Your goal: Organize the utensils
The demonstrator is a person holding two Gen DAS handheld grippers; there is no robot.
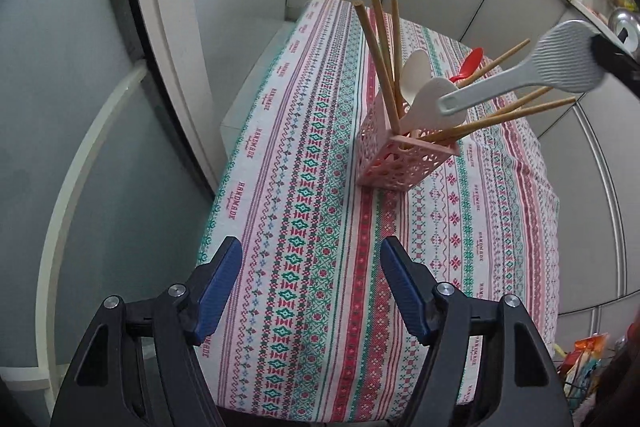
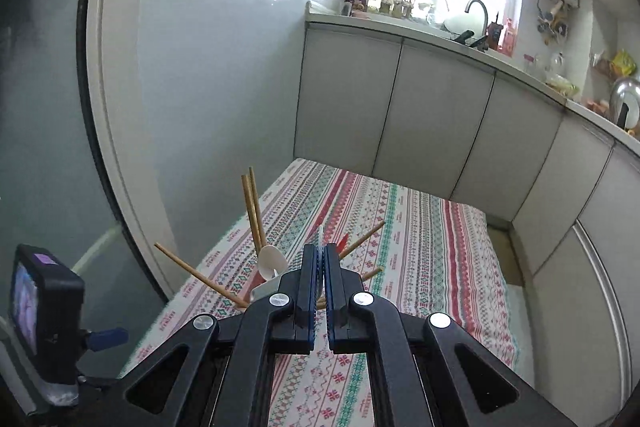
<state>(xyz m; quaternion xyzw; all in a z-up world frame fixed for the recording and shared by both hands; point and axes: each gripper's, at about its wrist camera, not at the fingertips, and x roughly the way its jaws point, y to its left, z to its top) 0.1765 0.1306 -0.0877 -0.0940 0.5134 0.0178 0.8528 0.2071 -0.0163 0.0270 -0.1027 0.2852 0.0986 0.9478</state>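
Note:
A pink lattice utensil holder (image 1: 404,163) stands on the table's patterned cloth (image 1: 312,147). It holds several wooden chopsticks (image 1: 380,39), two white spoons (image 1: 416,75) and a red spoon (image 1: 471,63). My right gripper (image 1: 600,53) is shut on the ribbed blade of a grey rice paddle (image 1: 560,67), whose handle end hangs just above the holder's mouth. In the right wrist view the paddle (image 2: 320,239) shows edge-on between the pads of the right gripper (image 2: 320,251), and the holder is hidden. My left gripper (image 1: 311,251) stands open and empty, above the cloth in front of the holder.
Grey cabinet doors (image 2: 432,115) run behind and to the right of the table, under a counter with a sink tap (image 2: 478,9). A glass door (image 1: 60,107) lies past the table's left edge. Bags (image 1: 588,355) sit on the floor at the lower right.

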